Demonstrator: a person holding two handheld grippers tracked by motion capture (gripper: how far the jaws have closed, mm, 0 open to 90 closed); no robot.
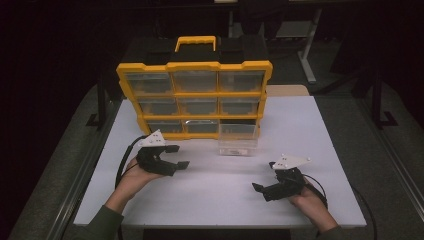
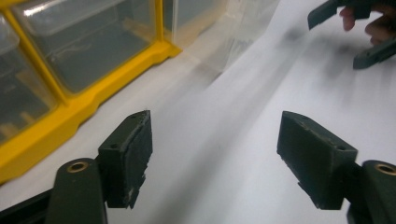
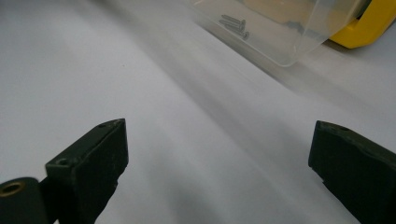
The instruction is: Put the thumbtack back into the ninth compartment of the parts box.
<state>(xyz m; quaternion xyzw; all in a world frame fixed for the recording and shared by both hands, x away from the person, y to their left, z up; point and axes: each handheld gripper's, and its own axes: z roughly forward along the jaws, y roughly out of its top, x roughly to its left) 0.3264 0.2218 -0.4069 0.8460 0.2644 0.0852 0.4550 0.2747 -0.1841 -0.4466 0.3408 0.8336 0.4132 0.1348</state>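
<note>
My left gripper (image 1: pixel 176 156) and right gripper (image 1: pixel 264 189) both stand wide, holding nothing. The clear drawer (image 1: pixel 238 138) sits pulled out of the organizer (image 1: pixel 195 95), ahead between them, screws (image 3: pixel 235 25) inside; right looks slightly nearer.

A white table (image 1: pixel 300 200) fills the middle, with grey floor (image 1: pixel 385 165) around it. A black stand (image 1: pixel 101 102) rises at 9 o'clock and another (image 1: pixel 377 100) at 3 o'clock. At 1 o'clock stands a pale desk leg (image 1: pixel 307 55), and nearer lies what may be a beige board (image 1: pixel 287 90)
</note>
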